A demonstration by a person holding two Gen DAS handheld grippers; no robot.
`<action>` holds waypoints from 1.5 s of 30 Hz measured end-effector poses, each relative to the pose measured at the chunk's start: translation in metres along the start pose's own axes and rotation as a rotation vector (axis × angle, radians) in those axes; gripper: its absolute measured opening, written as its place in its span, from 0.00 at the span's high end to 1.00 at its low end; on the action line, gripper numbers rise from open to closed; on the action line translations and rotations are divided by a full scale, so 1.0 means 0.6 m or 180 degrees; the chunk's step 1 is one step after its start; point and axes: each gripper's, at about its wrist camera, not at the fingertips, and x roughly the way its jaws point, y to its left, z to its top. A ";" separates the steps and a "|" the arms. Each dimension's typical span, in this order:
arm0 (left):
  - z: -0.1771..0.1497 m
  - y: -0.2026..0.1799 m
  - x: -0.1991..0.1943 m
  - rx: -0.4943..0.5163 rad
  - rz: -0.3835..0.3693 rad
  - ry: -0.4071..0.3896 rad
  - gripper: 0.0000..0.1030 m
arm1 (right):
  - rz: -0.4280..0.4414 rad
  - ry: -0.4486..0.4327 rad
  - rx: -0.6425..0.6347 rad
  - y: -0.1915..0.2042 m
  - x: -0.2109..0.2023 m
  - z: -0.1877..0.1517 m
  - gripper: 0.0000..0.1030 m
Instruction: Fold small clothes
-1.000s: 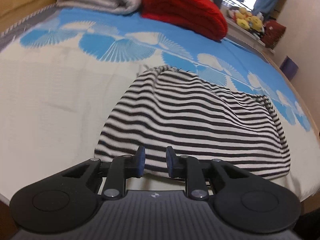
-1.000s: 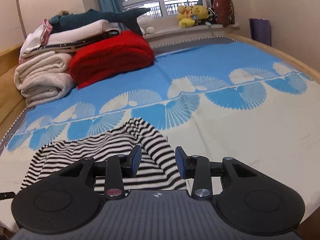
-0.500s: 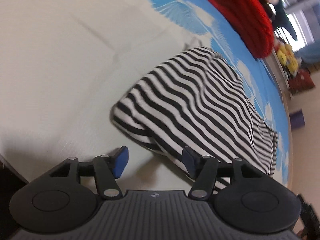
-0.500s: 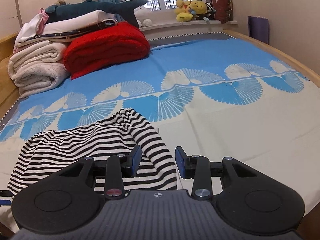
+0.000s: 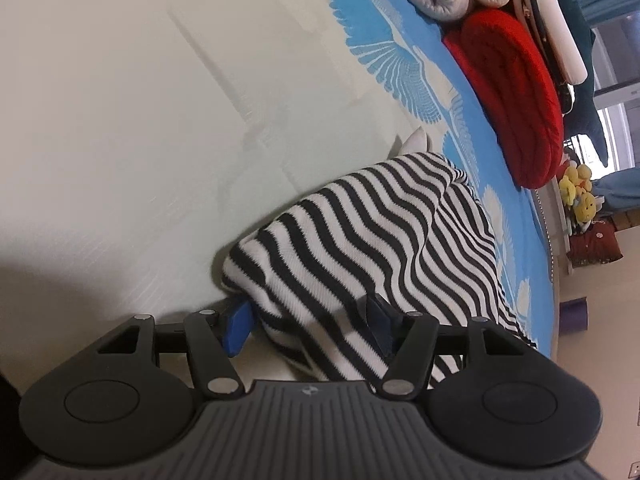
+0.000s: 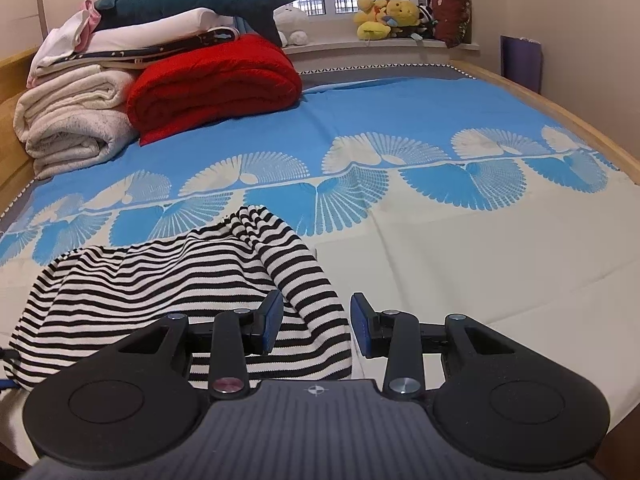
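A black-and-white striped garment (image 5: 380, 240) lies crumpled on the bed. In the left wrist view its near corner sits between the fingers of my left gripper (image 5: 308, 322). The jaws stand wide, one blue pad low beside the cloth's edge and the other over the stripes. Neither pad presses on it. In the right wrist view the same garment (image 6: 160, 280) spreads to the left. Its right-hand edge lies under my right gripper (image 6: 316, 330), whose jaws are apart and grip nothing.
The bed sheet (image 6: 460, 264) is cream near me and blue with fan patterns further back. A rolled red blanket (image 6: 212, 80), folded white towels (image 6: 72, 124) and a plush shark lie at the far left. Soft toys (image 6: 388, 16) sit on the windowsill. A wooden bed edge (image 6: 560, 112) runs along the right.
My left gripper has rolled over, dropped toward the garment's near corner and spread its jaws, so the corner now lies between them. The right gripper has hardly moved.
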 end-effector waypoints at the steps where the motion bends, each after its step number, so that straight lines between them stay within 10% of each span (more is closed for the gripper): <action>1: 0.000 -0.006 0.003 0.0027 0.0005 -0.0011 0.35 | -0.0014 0.0003 -0.0008 0.000 0.000 -0.001 0.62; 5: -0.003 -0.027 0.011 0.0244 0.0082 -0.0053 0.41 | -0.0074 0.0028 0.0003 -0.003 0.003 -0.003 0.62; 7: -0.002 -0.031 0.013 0.0350 0.0107 -0.0044 0.77 | -0.0098 0.0041 0.0023 -0.006 0.004 -0.003 0.62; 9: -0.004 -0.034 0.008 0.0450 0.0082 -0.0089 0.83 | -0.0117 0.0053 0.0040 -0.007 0.006 -0.003 0.62; 29: -0.021 -0.075 -0.120 0.1271 0.0481 -0.0699 0.86 | -0.0098 0.0123 -0.0017 0.038 0.033 0.002 0.62; 38: -0.182 -0.360 -0.136 0.2569 -0.0594 -0.0842 0.87 | -0.0015 -0.0014 0.0303 -0.007 0.018 0.021 0.62; 45: -0.422 -0.505 -0.009 0.3642 -0.1097 0.0265 0.78 | -0.0071 -0.0069 0.0589 -0.073 0.012 0.031 0.62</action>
